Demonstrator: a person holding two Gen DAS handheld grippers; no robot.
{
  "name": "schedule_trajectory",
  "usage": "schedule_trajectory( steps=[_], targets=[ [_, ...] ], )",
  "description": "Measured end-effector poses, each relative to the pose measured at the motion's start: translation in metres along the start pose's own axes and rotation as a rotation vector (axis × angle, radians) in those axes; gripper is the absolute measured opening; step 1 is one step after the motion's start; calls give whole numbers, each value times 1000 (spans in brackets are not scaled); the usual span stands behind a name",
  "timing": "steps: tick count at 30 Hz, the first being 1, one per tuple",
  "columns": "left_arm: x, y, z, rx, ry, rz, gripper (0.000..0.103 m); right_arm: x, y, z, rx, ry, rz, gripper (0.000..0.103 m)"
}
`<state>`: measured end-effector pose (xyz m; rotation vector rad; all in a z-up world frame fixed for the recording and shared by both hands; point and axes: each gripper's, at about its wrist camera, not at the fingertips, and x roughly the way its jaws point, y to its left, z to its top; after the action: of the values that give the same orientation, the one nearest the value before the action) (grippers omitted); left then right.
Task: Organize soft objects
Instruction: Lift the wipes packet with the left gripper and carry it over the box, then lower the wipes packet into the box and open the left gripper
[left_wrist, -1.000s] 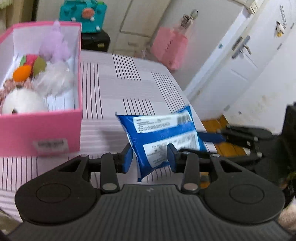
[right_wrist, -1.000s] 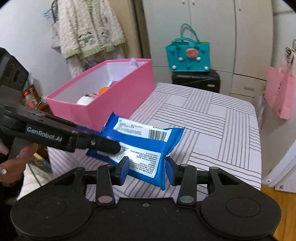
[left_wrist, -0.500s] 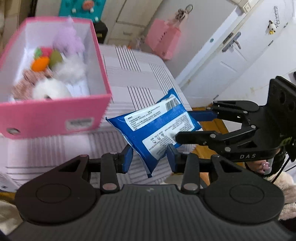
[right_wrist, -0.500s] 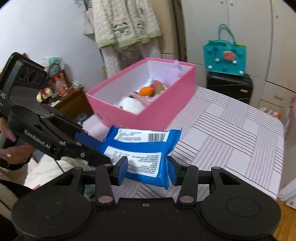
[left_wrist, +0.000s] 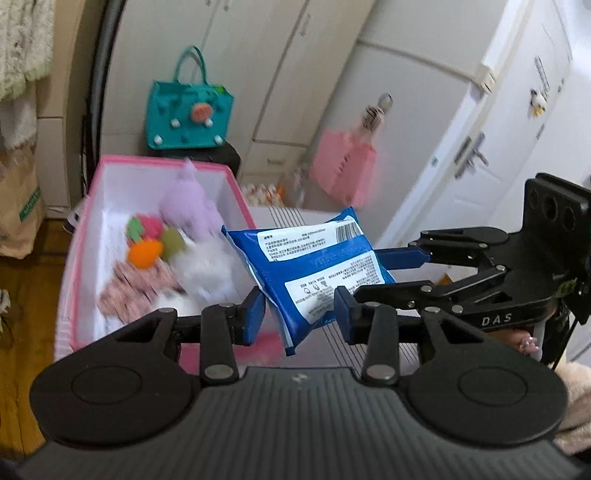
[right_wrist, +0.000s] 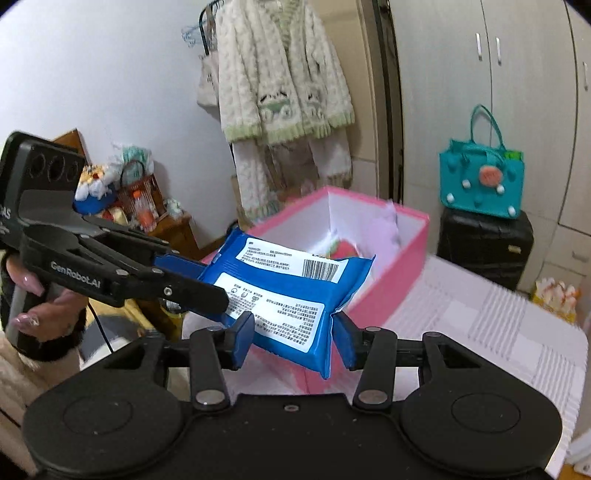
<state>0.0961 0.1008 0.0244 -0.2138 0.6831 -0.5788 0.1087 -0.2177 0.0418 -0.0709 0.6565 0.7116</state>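
A blue pack of wet wipes with white labels hangs in the air, held by both grippers at once. My left gripper is shut on one end of it. My right gripper is shut on the other end of the pack. The pack is above the near right edge of the pink box, which holds a purple plush, small colourful toys and a white fluffy toy. The box also shows in the right wrist view, just behind the pack.
The box stands on a striped white tablecloth. A teal handbag sits on a black suitcase behind the table. A fluffy robe hangs at the wall. A pink bag hangs on a white door.
Both grippers have lifted the pack off the table and carried it toward the pink box. It now hangs at the box's rim.
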Motion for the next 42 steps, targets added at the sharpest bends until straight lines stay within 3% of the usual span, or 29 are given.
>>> schedule_trajectory(
  steps=[5,9,14,18,27,33,37,42],
  targets=[
    [12,25,24,-12,-65,54,39,32,-7,31,-44,-57,-35,53],
    [11,44,33,-51,-140,14,39,59,-19,53,-22,-112,-72,54],
    [23,61,40,-49,-186,87,40,84,-30,68,3,-128,-53,49],
    [44,78,48,-47,-150,136,40,109,-32,71,8,-98,-82,41],
    [87,112,51,-81,-33,182,40,154,-43,62,38,-16,-133,41],
    [96,103,50,21,-20,202,40,165,-50,59,60,17,-142,42],
    [97,104,49,-6,-9,192,42,167,-57,58,80,18,-142,43],
    [109,104,48,-9,17,231,43,170,-58,52,84,42,-118,44]
  ],
)
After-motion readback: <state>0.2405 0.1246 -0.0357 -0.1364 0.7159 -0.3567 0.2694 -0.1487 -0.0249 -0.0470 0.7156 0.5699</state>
